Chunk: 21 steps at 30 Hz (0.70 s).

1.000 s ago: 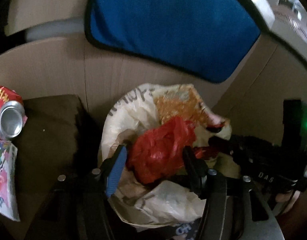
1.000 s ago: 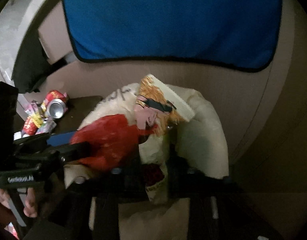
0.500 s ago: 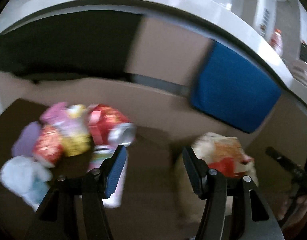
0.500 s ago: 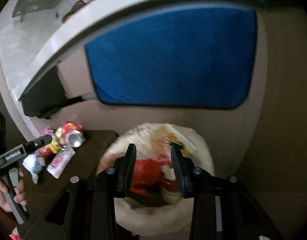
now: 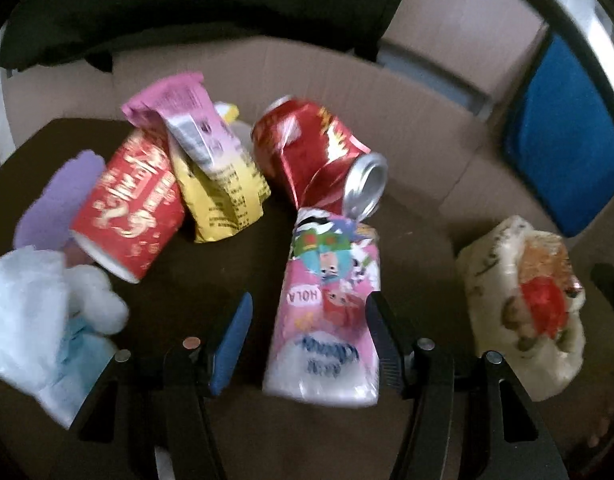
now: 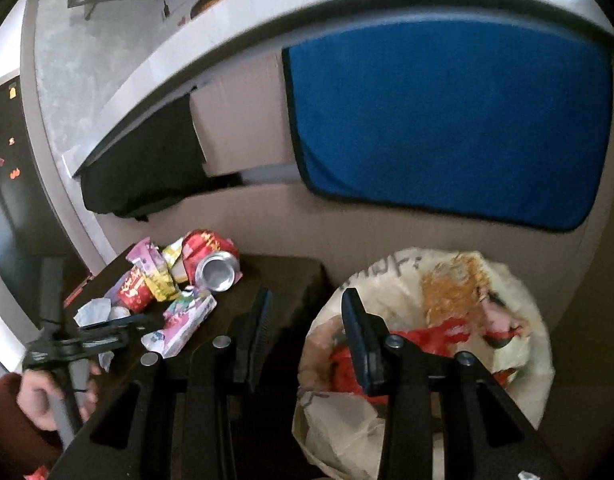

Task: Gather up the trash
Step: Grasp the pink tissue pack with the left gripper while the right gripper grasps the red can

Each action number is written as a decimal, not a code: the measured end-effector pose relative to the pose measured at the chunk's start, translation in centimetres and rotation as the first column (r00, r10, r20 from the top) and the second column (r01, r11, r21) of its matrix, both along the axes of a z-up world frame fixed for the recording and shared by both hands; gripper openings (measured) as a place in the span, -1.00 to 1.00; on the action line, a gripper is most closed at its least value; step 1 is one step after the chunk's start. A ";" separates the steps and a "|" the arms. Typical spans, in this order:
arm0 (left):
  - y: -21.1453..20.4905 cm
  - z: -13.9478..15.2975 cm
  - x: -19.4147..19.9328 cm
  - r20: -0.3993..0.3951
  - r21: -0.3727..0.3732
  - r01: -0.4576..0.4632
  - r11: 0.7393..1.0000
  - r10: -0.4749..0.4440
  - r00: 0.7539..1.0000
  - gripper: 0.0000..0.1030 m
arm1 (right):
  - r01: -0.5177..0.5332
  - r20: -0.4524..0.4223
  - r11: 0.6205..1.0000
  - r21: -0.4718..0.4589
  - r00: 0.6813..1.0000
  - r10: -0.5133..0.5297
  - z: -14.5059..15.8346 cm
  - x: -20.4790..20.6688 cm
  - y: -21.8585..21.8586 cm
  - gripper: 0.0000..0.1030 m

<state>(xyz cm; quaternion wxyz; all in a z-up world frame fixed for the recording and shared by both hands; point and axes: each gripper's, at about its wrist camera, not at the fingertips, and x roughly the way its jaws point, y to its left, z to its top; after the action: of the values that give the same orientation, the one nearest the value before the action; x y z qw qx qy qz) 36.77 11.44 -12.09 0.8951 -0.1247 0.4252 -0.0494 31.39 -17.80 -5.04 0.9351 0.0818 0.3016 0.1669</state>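
The left tool (image 5: 307, 336) hangs open around the pink wrapper (image 5: 327, 320) on the dark table (image 5: 235, 264), beside a crushed red can (image 5: 319, 160). The right tool (image 6: 305, 336) gapes empty at the trash bag's (image 6: 523, 312) rim

This looks like a room in a home, most likely a kitchen corner. A dark fridge door (image 6: 5, 184) dotted with small magnets stands at the left, and a pale stone-look counter (image 6: 155, 60) with a white edge runs above, carrying a few blurred things. Under it sit plain cardboard boxes (image 6: 235, 128), a blue cloth (image 6: 447, 120) and a black one (image 6: 143, 176), beside a low dark table (image 5: 243, 264) strewn with snack wrappers (image 5: 327, 312), a crushed can (image 5: 319, 160) and a paper cup (image 5: 131, 204).
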 end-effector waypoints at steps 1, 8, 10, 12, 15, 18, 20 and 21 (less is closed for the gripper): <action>-0.3 -0.4 0.3 0.005 -0.005 0.002 1.000 -0.002 1.000 0.18 | 0.001 -0.009 1.000 -0.001 1.000 -0.001 -0.3 0.1 0.0 -0.34; -3.7 -0.6 1.3 -0.007 0.113 0.050 0.992 -0.049 0.999 0.16 | 0.004 -0.065 1.000 -0.003 0.998 -0.004 -2.1 1.2 0.0 -0.34; -3.5 -0.3 1.0 -0.011 0.102 0.039 0.994 -0.038 0.999 -0.04 | -0.001 -0.076 1.000 -0.007 0.997 0.001 -2.3 1.4 0.4 -0.34; -2.6 0.2 0.2 -0.015 0.058 0.021 0.998 -0.020 1.000 -0.10 | -0.013 -0.079 1.000 -0.016 0.997 0.012 -2.4 1.5 1.1 -0.34; -0.6 2.0 -2.4 0.029 -0.007 -0.001 1.000 0.001 1.000 -0.15 | -0.031 -0.068 0.999 -0.040 0.997 0.029 -2.2 1.5 2.2 -0.34; 1.8 4.0 -5.5 0.091 -0.031 -0.065 0.997 0.068 0.994 -0.16 | -0.070 -0.062 0.997 -0.043 0.996 0.068 -1.9 1.9 3.8 -0.33; 3.7 5.0 -7.2 0.124 -0.043 -0.120 0.992 0.124 0.984 -0.16 | -0.105 -0.063 0.994 -0.032 0.993 0.103 -1.6 2.6 5.6 -0.33; 4.6 5.4 -8.1 0.137 -0.050 -0.149 0.988 0.154 0.978 -0.16 | -0.117 -0.063 0.993 -0.027 0.991 0.115 -1.6 3.0 6.3 -0.30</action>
<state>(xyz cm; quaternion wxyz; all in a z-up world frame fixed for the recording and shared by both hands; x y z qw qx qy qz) 28.63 16.04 -6.67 0.9214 -0.1704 0.3493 0.0021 34.34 -11.55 -6.62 0.9152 0.0550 0.3371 0.2137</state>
